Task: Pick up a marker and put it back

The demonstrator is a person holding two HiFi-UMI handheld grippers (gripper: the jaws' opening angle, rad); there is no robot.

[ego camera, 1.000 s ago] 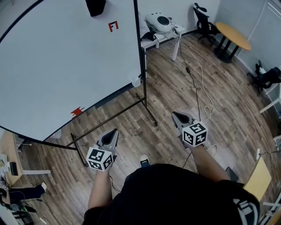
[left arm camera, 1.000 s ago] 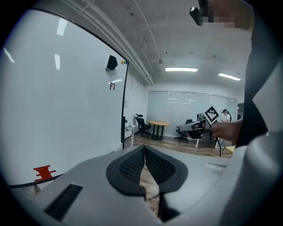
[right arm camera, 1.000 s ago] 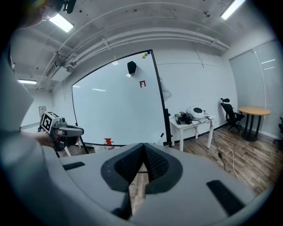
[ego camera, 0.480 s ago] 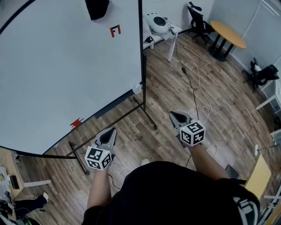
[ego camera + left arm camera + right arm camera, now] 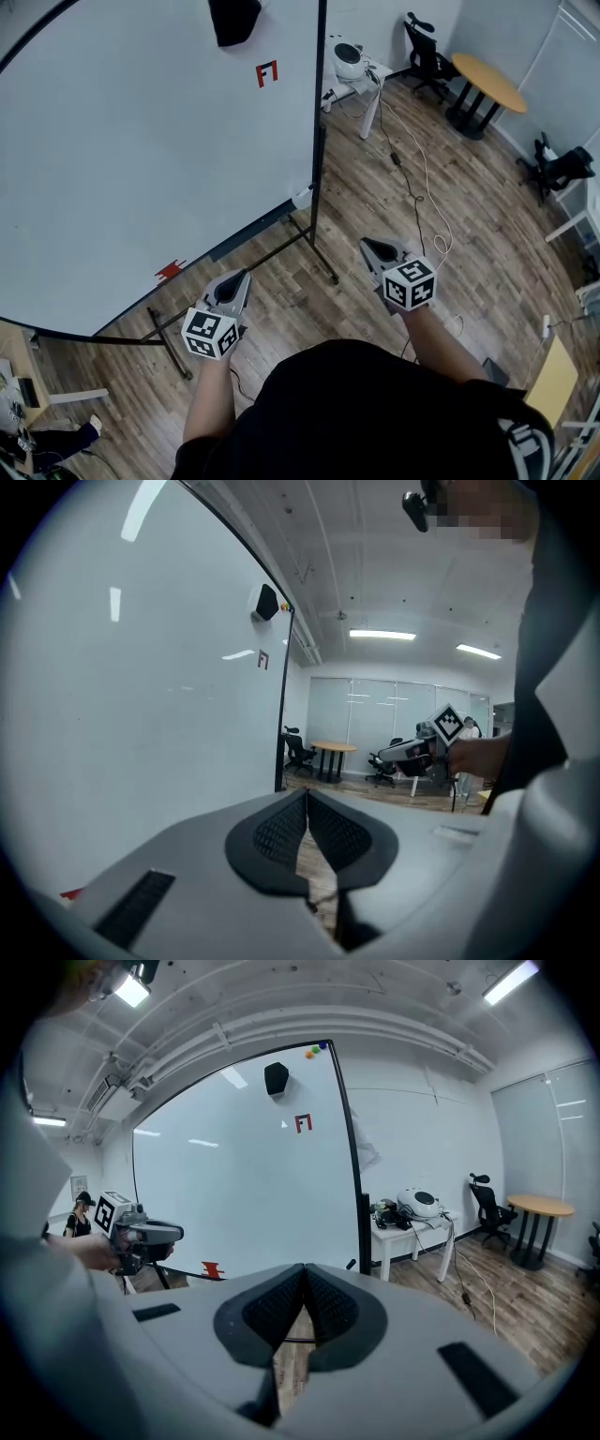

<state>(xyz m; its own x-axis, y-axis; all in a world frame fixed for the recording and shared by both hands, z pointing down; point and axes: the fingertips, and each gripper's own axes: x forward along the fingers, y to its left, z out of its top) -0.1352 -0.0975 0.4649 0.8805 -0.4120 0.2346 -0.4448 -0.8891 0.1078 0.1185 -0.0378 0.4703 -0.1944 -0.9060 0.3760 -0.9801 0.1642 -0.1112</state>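
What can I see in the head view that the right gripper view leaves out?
Only the head view shows the person's black top and the marker cube on the right gripper. Only the right gripper view shows the ceiling lights and the coloured magnets at the board's top edge. Both show the whiteboard, its red mark, the round table and the left gripper.

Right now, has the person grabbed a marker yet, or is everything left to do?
Nothing looks done yet. In hand: nothing. The left hand-held gripper and right hand-held gripper are both shut and empty, held over the wooden floor in front of the whiteboard. Left to do: reach the board, pick up a marker and put it back. I can't make out a marker for certain.
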